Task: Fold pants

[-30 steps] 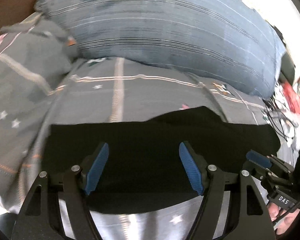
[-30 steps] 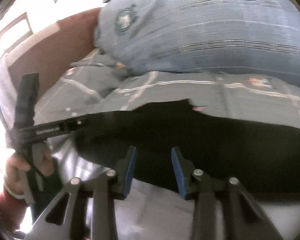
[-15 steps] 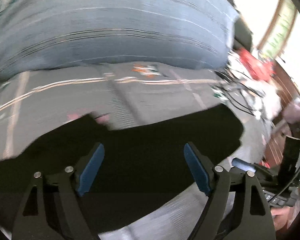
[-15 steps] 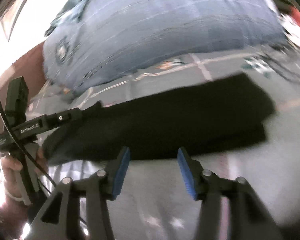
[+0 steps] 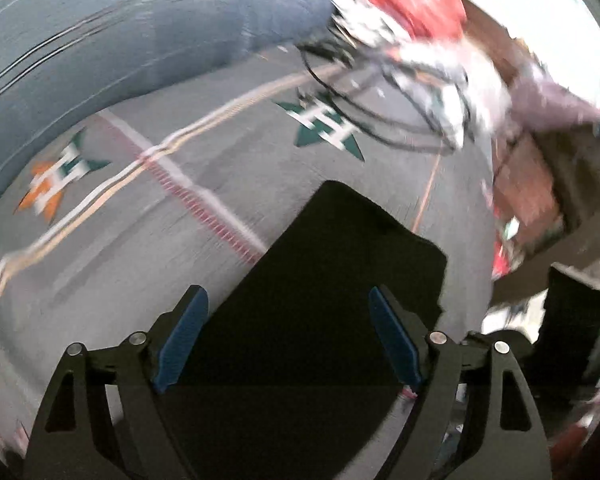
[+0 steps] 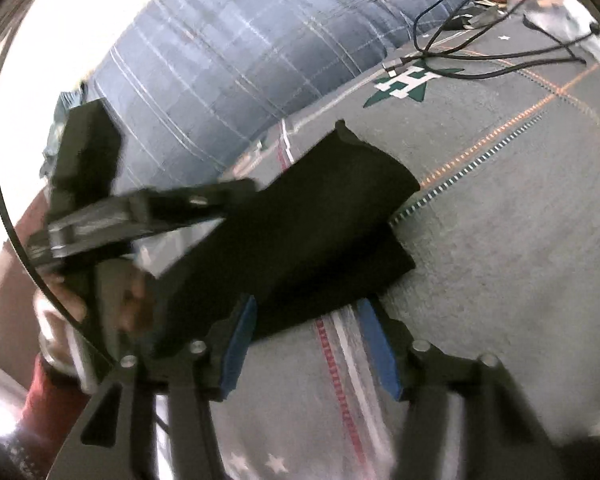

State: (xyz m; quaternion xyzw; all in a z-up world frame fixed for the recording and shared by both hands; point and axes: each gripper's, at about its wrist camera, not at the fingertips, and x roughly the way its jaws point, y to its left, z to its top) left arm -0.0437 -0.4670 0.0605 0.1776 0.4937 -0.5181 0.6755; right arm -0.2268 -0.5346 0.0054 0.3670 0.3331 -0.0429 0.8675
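Observation:
The black pants (image 5: 332,280) lie folded lengthwise on a grey patterned bedspread (image 5: 140,240). In the left wrist view my left gripper (image 5: 288,336) is open, its blue pads above the pants, with the cloth's end stretching ahead. In the right wrist view the pants (image 6: 308,224) run diagonally up to the right. My right gripper (image 6: 308,344) is open at the cloth's near edge, holding nothing. The left gripper (image 6: 148,216) shows there over the pants' left part, blurred.
A large blue striped pillow (image 5: 120,40) lies behind the pants, also in the right wrist view (image 6: 240,60). Black cables (image 6: 480,52) and mixed clutter (image 5: 440,52) lie at the bed's far right. A person's hand (image 6: 60,320) holds the left gripper.
Both grippers have swung to the right along the pants toward the cloth's right end. The views now show the cable clutter. Both grippers stay open and empty.

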